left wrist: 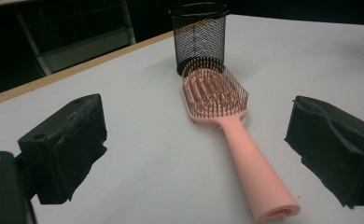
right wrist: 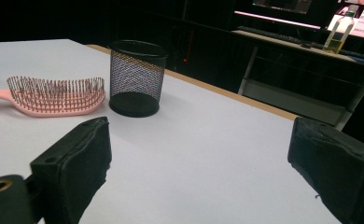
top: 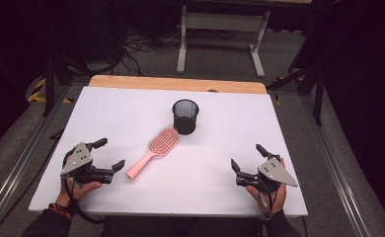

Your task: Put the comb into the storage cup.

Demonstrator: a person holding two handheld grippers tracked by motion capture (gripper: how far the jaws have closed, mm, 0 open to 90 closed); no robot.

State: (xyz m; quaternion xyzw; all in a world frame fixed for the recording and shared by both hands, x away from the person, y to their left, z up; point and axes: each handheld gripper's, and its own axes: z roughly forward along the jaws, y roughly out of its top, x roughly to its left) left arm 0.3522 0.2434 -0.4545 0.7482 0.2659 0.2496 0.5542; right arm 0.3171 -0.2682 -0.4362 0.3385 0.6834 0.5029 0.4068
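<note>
The pink hairbrush (top: 153,150) lies flat on the white worktop (top: 131,113), bristles up, its head touching or just short of the foot of the black mesh cup (top: 185,116) and its handle running away from the cup toward my left claw (top: 109,155). That claw sits near the handle's end with its jaws spread wide and nothing between them. My worry is the handle: it is smooth and rounded, so a pinch near its tip could let the bristled head swing down or twist out. Any shove along the handle would drive the head into the cup, which looks light enough to tip or skid. My right claw (top: 246,160) rests well apart from the cup on the other side, also wide open and empty, too far off to steady it.
</note>
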